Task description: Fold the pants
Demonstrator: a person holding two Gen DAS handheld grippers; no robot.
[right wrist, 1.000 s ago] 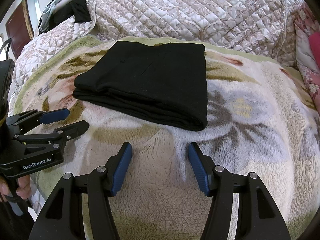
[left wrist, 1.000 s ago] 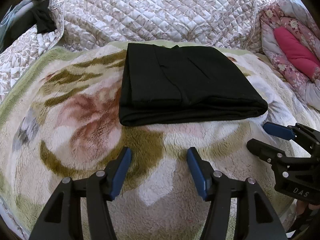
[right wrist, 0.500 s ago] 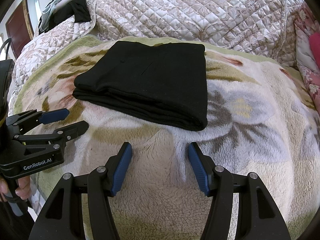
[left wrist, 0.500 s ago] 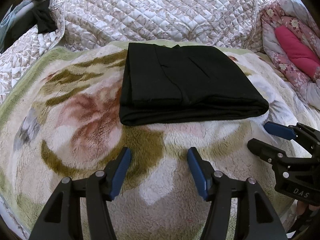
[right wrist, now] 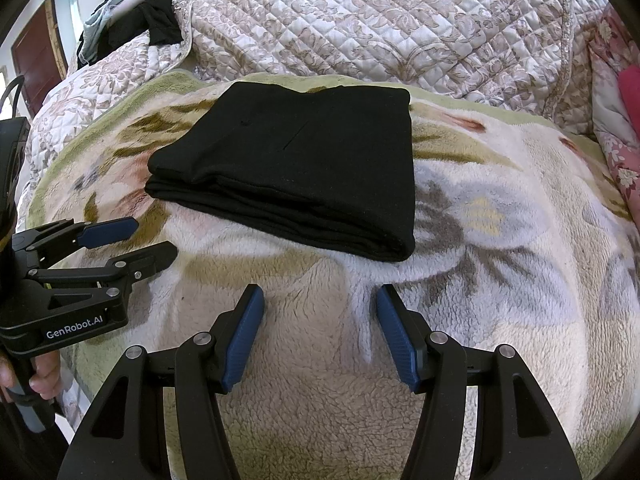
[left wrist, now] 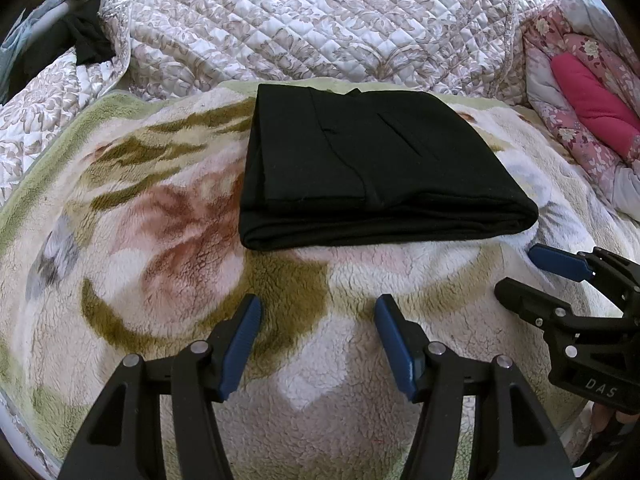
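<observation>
The black pants (left wrist: 372,168) lie folded into a flat rectangular stack on the floral fleece blanket (left wrist: 160,240); they also show in the right wrist view (right wrist: 312,164). My left gripper (left wrist: 318,312) is open and empty, hovering over the blanket a short way in front of the stack's near edge. My right gripper (right wrist: 320,300) is open and empty, in front of the stack's near right corner. Each gripper shows in the other's view: the right one (left wrist: 520,272) at the right edge, the left one (right wrist: 148,240) at the left edge.
A quilted beige bedspread (left wrist: 320,20) rises behind the blanket. A pink floral quilt with a magenta lining (left wrist: 588,104) lies at the right. Dark clothes (right wrist: 156,20) hang at the back left. A hand (right wrist: 40,376) holds the left gripper's handle.
</observation>
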